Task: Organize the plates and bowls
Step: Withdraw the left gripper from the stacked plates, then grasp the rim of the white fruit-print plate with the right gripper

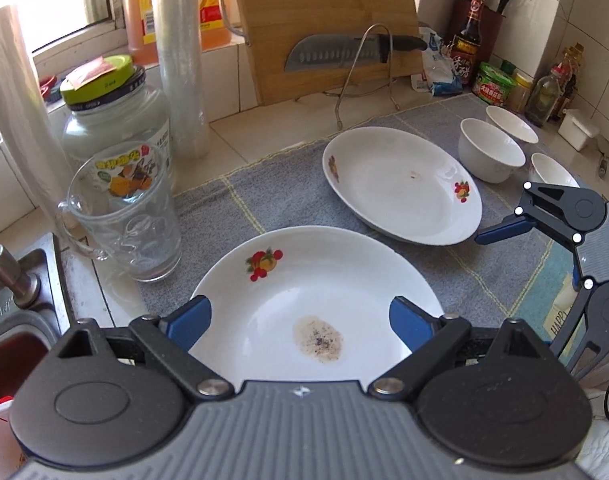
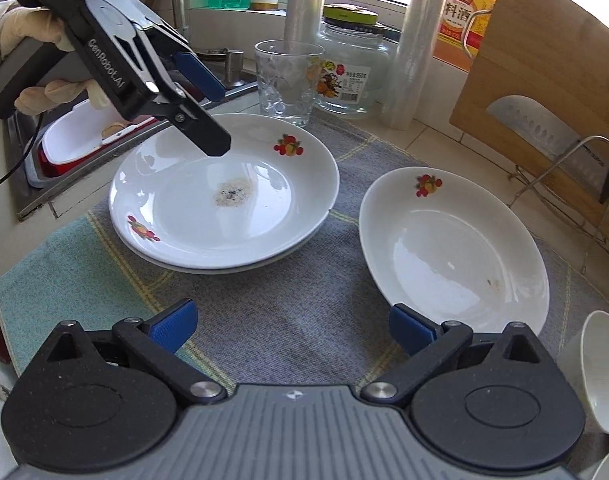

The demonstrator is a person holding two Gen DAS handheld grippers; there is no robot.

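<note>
Two soiled plates (image 2: 224, 196) sit stacked at the desk's left, a single plate (image 2: 452, 248) lying right and bowls (image 1: 490, 150) farther right; both the left gripper (image 1: 300, 322) and right gripper (image 2: 292, 330) hang open and empty, so stacking appears underway, the single plate likely next.

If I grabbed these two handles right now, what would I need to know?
Left gripper: open, empty, above the stained plate, which sits on another plate.
Right gripper: open, empty, over the grey cloth.
A third plate lies alone to the right; three bowls stand apart beyond it.
Done: two plates stacked.
Left: add the third plate, then gather the bowls.
</note>
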